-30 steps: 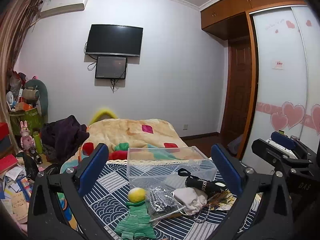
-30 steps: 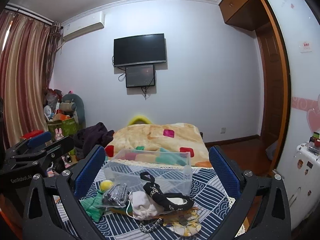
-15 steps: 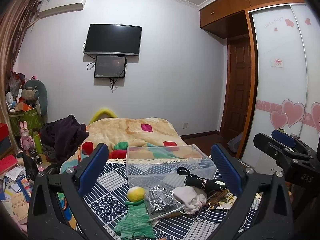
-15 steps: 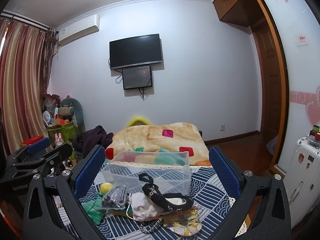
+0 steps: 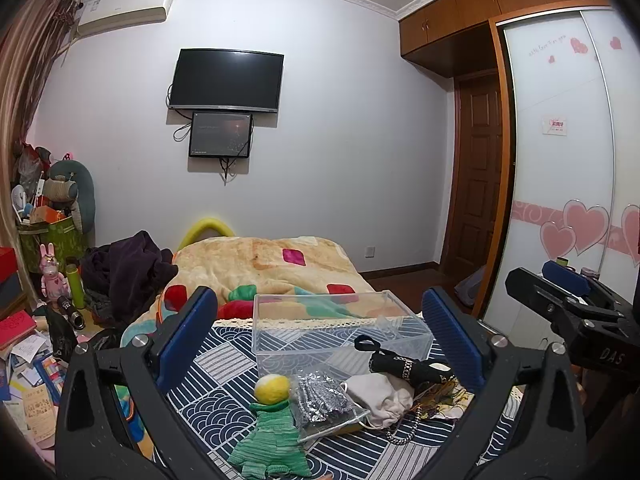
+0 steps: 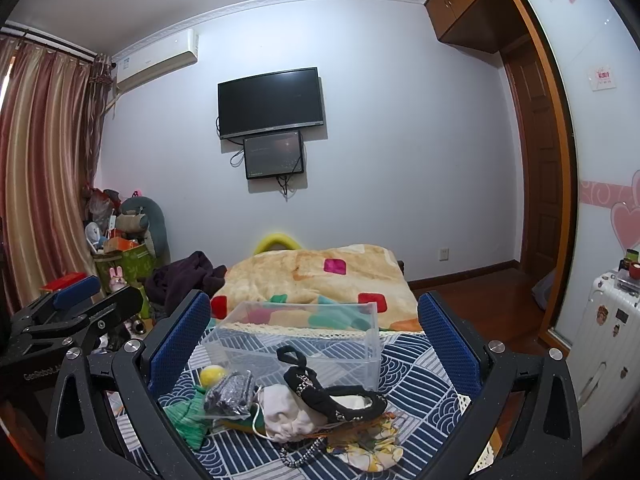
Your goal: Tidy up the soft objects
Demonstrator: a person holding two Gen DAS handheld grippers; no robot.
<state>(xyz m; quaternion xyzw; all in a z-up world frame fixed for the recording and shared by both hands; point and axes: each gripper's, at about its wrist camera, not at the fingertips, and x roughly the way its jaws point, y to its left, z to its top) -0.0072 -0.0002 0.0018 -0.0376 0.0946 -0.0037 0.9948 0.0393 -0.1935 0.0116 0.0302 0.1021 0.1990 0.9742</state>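
A pile of soft things lies on a blue patterned cloth [image 5: 224, 364]: a green knitted doll with a yellow head [image 5: 272, 432], a clear bag of grey stuff [image 5: 322, 400], a white pouch [image 5: 380, 398], a black strap-like piece [image 5: 404, 366] and a chain [image 5: 404, 428]. An empty clear plastic box [image 5: 336, 328] stands just behind them. My left gripper [image 5: 320, 332] is open and empty, held above the pile. My right gripper [image 6: 316, 340] is open and empty, also above the pile [image 6: 288, 404] and box [image 6: 304, 332].
A bed with an orange patterned blanket [image 5: 264, 264] lies behind the box. Dark clothes [image 5: 124, 272] and clutter [image 5: 36, 320] are to the left. A wardrobe with heart stickers [image 5: 568, 200] and a door [image 5: 476, 200] are on the right. A white suitcase [image 6: 600, 344] stands far right.
Both grippers have drifted slightly, the views shifting a little; the objects have not moved and both jaws stay open.
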